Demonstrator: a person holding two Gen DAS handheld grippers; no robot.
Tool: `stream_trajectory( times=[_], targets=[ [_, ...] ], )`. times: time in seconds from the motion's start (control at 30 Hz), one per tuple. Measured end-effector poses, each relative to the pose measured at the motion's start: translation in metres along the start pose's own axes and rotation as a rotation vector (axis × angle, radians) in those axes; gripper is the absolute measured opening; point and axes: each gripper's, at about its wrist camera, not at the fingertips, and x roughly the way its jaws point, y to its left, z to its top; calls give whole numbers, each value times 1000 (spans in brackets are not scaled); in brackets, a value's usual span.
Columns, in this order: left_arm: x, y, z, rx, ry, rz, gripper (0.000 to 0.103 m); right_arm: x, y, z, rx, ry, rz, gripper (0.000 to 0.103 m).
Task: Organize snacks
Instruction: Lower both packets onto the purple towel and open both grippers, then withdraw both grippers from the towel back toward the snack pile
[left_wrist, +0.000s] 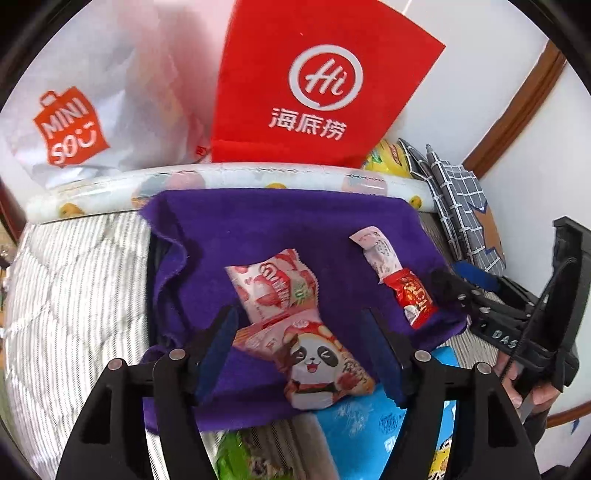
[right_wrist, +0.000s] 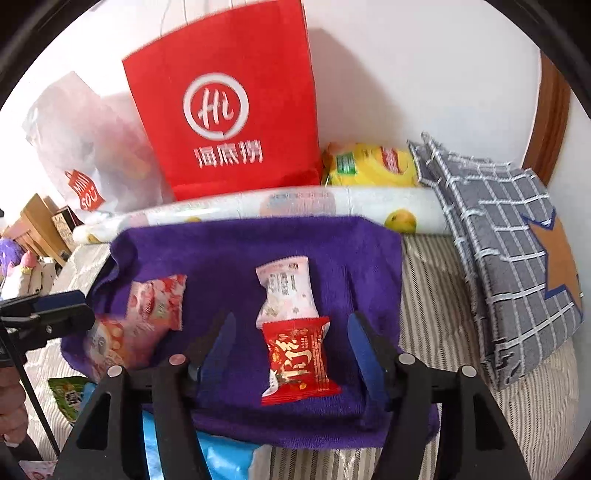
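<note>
A purple cloth (left_wrist: 280, 221) (right_wrist: 229, 243) lies on a striped bed. On it are a panda snack pack (left_wrist: 317, 365), a pink-red snack pack (left_wrist: 273, 288) (right_wrist: 155, 302), a white pack (left_wrist: 376, 251) (right_wrist: 288, 288) and a red pack (left_wrist: 413, 295) (right_wrist: 299, 362). My left gripper (left_wrist: 299, 350) is open, its fingers on either side of the panda pack. My right gripper (right_wrist: 291, 350) is open, its fingers on either side of the red pack. Neither holds anything.
A red paper bag (left_wrist: 314, 85) (right_wrist: 229, 110) and a white Miniso bag (left_wrist: 81, 122) stand behind a rolled mat (right_wrist: 295, 210). A yellow pack (right_wrist: 369, 166) and a grey checked bag (right_wrist: 509, 266) lie right. Blue (left_wrist: 369, 424) and green (left_wrist: 236, 454) packs lie at the cloth's near edge.
</note>
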Motion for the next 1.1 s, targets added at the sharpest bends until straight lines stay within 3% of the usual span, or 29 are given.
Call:
stream_trajectory(
  times=[0.47, 0.67, 0.87, 1.1],
  targets=[
    [-73, 3, -47, -8, -114, 42, 70, -78, 27, -56, -47, -82, -84, 62],
    [-88, 1, -74, -24, -130, 7, 70, -93, 37, -99, -56, -14, -98, 58],
    [-95, 1, -102, -21, -139, -12, 70, -93, 40, -133, 23, 42, -19, 58],
    [-101, 12, -131, -40, -138, 4, 70, -73, 45, -157, 60, 95, 11, 58]
  ],
)
